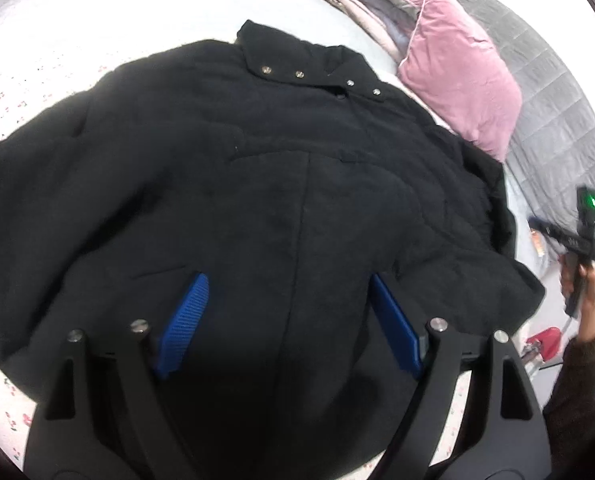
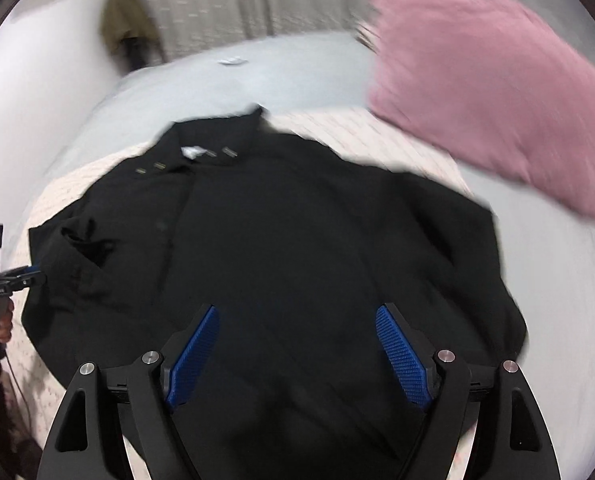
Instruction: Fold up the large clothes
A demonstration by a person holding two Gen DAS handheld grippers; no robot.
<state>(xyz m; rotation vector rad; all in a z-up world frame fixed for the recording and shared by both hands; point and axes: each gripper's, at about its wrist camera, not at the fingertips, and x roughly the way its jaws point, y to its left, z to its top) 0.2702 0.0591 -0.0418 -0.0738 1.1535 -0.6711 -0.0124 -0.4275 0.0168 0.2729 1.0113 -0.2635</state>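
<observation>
From your left wrist, the black padded jacket (image 1: 257, 184) lies spread on the bed (image 1: 29, 80), collar toward the pink pillow (image 1: 457, 76), your left gripper (image 1: 287, 320) wide and empty above its hem. From your right wrist, blurred, the right gripper (image 2: 297, 352) gapes empty too; the jacket looks bulky, soft and slippery, so pinch hem or shoulder seams

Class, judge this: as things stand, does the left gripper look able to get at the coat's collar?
Probably yes. The left gripper is open above the black coat, and nothing lies between it and the collar; the pink pillow sits off to the side.
</observation>
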